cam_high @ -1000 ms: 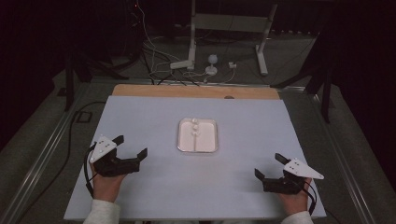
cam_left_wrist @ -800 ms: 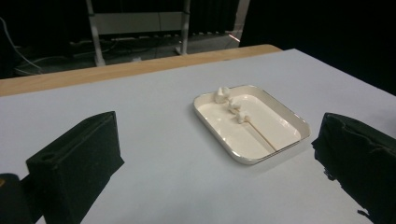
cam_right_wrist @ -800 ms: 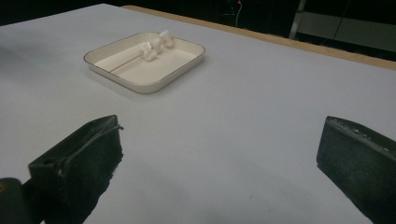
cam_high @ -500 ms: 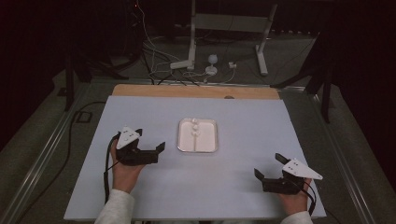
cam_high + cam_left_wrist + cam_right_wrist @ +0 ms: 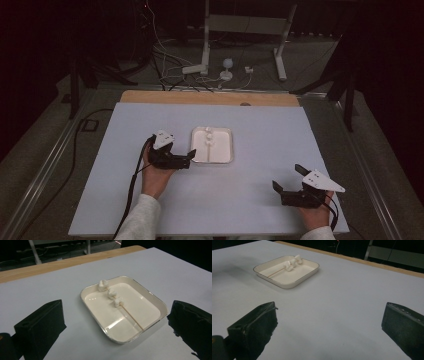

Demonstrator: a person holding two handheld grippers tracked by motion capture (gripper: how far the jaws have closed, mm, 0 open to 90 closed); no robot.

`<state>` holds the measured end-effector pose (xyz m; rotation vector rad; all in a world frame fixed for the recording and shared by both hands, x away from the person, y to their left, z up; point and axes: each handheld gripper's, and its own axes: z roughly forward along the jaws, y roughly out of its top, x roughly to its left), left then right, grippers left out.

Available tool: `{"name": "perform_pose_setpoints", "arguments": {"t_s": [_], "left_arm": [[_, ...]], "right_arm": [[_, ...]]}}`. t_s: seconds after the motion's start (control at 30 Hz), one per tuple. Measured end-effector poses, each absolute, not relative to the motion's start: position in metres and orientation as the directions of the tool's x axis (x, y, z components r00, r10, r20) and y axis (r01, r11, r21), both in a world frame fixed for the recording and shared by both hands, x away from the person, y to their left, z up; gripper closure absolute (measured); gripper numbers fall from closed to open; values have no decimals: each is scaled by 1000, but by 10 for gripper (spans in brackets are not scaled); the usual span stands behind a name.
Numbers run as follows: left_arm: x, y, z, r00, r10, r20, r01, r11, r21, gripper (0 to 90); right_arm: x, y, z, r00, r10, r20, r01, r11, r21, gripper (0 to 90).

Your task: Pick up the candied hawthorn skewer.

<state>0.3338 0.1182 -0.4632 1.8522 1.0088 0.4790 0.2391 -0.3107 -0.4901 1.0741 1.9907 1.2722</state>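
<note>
Marshmallows are threaded on a skewer laid lengthwise in the tray at mid-worktop, loaded end pointed away from the person, while the left claw is held wide just beside the tray and the right claw, also wide, well apart.

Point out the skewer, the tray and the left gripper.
skewer (image 5: 130, 315), left gripper view, on its bare wooden stick.
tray (image 5: 160, 305), left gripper view, on its right rim.
left gripper (image 5: 189, 157), high view, midway between its open jaw tips, beside the tray.
</note>
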Motion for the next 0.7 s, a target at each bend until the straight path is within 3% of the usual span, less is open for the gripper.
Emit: {"name": "perform_pose_setpoints", "arguments": {"t_s": [0.7], "left_arm": [[363, 76, -492, 594, 800, -91, 497, -276, 823, 27]], "right_arm": [[239, -310, -490, -537, 843, -29, 333, 243, 911, 0]]}}
